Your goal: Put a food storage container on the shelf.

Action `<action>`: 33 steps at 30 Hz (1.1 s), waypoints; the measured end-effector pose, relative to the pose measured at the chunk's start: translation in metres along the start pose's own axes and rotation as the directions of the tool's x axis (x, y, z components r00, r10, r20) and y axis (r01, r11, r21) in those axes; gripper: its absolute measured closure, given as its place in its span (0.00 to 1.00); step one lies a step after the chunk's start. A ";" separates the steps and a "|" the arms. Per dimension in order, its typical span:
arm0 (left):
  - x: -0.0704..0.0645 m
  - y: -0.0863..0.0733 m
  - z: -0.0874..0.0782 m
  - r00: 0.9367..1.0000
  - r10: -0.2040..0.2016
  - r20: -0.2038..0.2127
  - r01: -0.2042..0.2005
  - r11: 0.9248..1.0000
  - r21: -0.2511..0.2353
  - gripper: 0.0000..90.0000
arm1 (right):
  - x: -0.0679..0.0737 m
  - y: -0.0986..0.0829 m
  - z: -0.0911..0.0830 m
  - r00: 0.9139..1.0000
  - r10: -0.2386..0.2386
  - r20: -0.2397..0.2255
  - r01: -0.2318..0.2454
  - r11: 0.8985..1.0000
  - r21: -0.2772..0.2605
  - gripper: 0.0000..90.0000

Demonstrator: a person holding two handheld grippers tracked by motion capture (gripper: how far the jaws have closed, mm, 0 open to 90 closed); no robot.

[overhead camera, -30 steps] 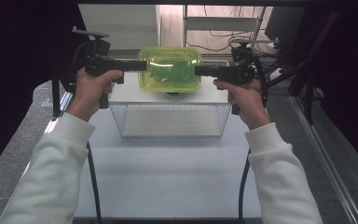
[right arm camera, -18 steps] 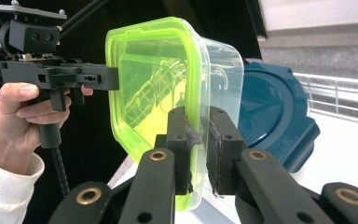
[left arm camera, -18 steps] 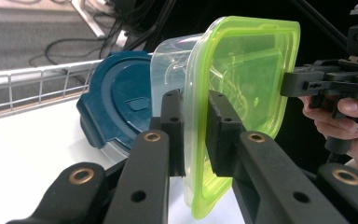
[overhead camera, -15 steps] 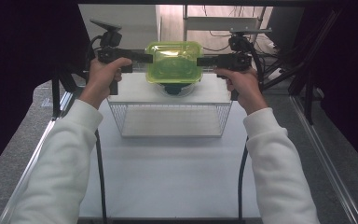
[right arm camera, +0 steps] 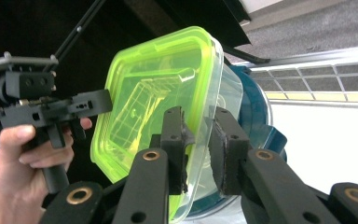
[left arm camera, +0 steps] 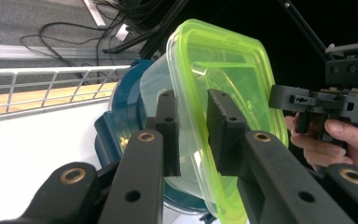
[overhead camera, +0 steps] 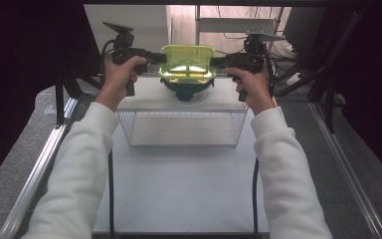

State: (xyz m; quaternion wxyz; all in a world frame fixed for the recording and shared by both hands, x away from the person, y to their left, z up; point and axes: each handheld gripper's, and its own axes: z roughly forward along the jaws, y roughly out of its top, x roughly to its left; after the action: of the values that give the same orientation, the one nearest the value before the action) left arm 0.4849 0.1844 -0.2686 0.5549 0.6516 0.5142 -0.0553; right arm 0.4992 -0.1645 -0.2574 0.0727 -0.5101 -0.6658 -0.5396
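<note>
Both grippers clamp the clear container with the green lid [overhead camera: 187,63] at top centre of the high view: the left gripper [left arm camera: 192,128] and right gripper [right arm camera: 198,140] each pinch an opposite rim. A dark teal bowl [overhead camera: 186,90] sits just beneath it, above the wire basket [overhead camera: 181,128] on the white table [overhead camera: 179,189].

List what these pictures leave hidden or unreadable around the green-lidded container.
- Dark blue round item: high view, mostly covered by the clear plastic container with the lime-green lid; identity unclear.
- Container contents: glare on the lid.
- Wire basket: far rim behind the container.
- Left gripper, right gripper: jaw tips masked by the lid rim.
</note>
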 end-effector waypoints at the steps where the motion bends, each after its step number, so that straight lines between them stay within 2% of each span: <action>1: 0.001 0.000 0.001 1.000 -0.004 0.000 0.004 1.000 0.002 0.83 | -0.001 0.000 0.001 1.000 0.013 0.001 -0.013 1.000 -0.002 0.84; 5: 0.004 -0.001 0.005 1.000 -0.014 -0.007 0.014 1.000 0.002 0.80 | -0.002 -0.001 0.005 0.999 0.030 0.021 -0.030 0.999 -0.011 0.81; 8: 0.009 -0.003 0.007 1.000 -0.030 0.009 0.030 1.000 -0.006 0.78 | -0.003 -0.003 0.008 0.999 0.037 0.025 -0.037 0.999 -0.011 0.78; 11: 0.009 -0.003 0.008 1.000 -0.025 0.013 0.025 1.000 -0.011 0.77 | -0.005 -0.004 0.008 0.999 0.034 0.019 -0.033 0.999 -0.022 0.77; 13: 0.009 -0.003 0.009 1.000 -0.017 0.006 0.017 1.000 -0.010 0.76 | -0.005 -0.005 0.008 0.999 0.034 0.009 -0.034 0.999 -0.027 0.72; 15: 0.007 -0.003 0.010 1.000 0.012 -0.024 -0.013 1.000 -0.021 0.66 | -0.004 -0.006 0.008 1.000 0.020 0.008 -0.020 0.999 -0.046 0.58; 16: 0.006 -0.003 0.010 0.999 0.021 -0.046 -0.022 0.999 -0.034 0.57 | -0.004 -0.006 0.007 1.000 0.010 0.009 -0.009 0.998 -0.061 0.49; 17: 0.006 -0.004 0.009 0.998 0.029 -0.048 -0.031 0.998 -0.050 0.46 | -0.003 -0.006 0.006 1.000 0.000 0.014 0.001 0.997 -0.080 0.41; 19: 0.004 -0.004 0.006 0.997 0.054 -0.047 -0.057 0.996 -0.070 0.32 | 0.000 -0.007 0.002 0.998 -0.058 0.035 0.062 0.991 -0.118 0.32; 21: -0.001 -0.006 0.001 0.995 0.086 -0.050 -0.090 0.993 -0.077 0.26 | 0.002 -0.009 -0.003 0.994 -0.102 0.047 0.107 0.985 -0.133 0.25; 23: -0.006 -0.009 -0.006 0.991 0.120 -0.063 -0.125 0.988 -0.089 0.23 | 0.004 -0.011 -0.009 0.988 -0.149 0.041 0.154 0.978 -0.141 0.22; 24: -0.009 -0.011 -0.010 0.986 0.147 -0.080 -0.154 0.984 -0.091 0.22 | 0.006 -0.013 -0.012 0.985 -0.171 0.041 0.175 0.974 -0.141 0.22; 26: -0.015 -0.020 -0.020 0.977 0.180 -0.116 -0.194 0.973 -0.126 0.22 | 0.009 -0.018 -0.019 0.972 -0.231 0.051 0.236 0.962 -0.140 0.21; 28: -0.018 -0.030 -0.029 0.975 0.187 -0.118 -0.203 0.969 -0.142 0.23 | 0.011 -0.024 -0.026 0.955 -0.288 0.067 0.295 0.946 -0.134 0.21; 31: -0.023 -0.046 -0.040 0.958 0.241 -0.153 -0.261 0.957 -0.126 0.23 | 0.015 -0.033 -0.037 0.933 -0.345 0.105 0.355 0.929 -0.105 0.21; 33: -0.027 -0.058 -0.047 0.946 0.280 -0.166 -0.300 0.948 -0.109 0.23 | 0.018 -0.041 -0.044 0.921 -0.371 0.116 0.382 0.920 -0.092 0.20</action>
State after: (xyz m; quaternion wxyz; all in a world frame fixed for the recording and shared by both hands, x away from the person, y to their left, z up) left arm 0.4063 0.1964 -0.2725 0.5592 0.6843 0.4549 0.1099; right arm 0.4397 -0.1843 -0.2546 -0.0937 -0.4011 -0.7226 -0.5551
